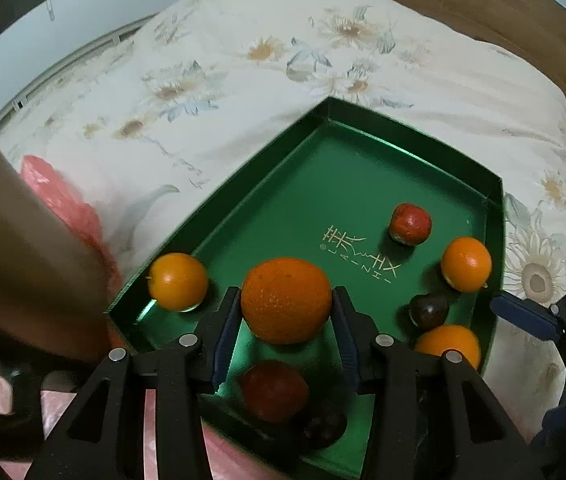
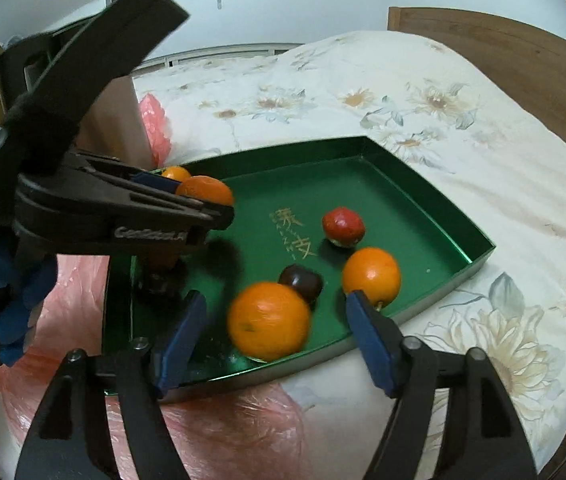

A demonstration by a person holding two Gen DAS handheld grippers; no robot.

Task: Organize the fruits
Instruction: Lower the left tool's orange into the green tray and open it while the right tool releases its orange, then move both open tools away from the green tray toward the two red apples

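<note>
Over the green tray (image 1: 363,184) on the bed, our left gripper (image 1: 286,316) pinches a firm, smooth-skinned orange (image 1: 286,300) across its widest middle, while our right gripper (image 2: 279,336) hangs spread wide, empty.

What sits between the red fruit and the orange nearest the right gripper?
A dark plum-like fruit, touching that orange; bare green tray floor runs on to the red fruit. Clearest in the right wrist view.

gold Chinese-style characters are printed on the floor of the shallow dark green tray (image 1: 363,184), too stylised to read
</note>
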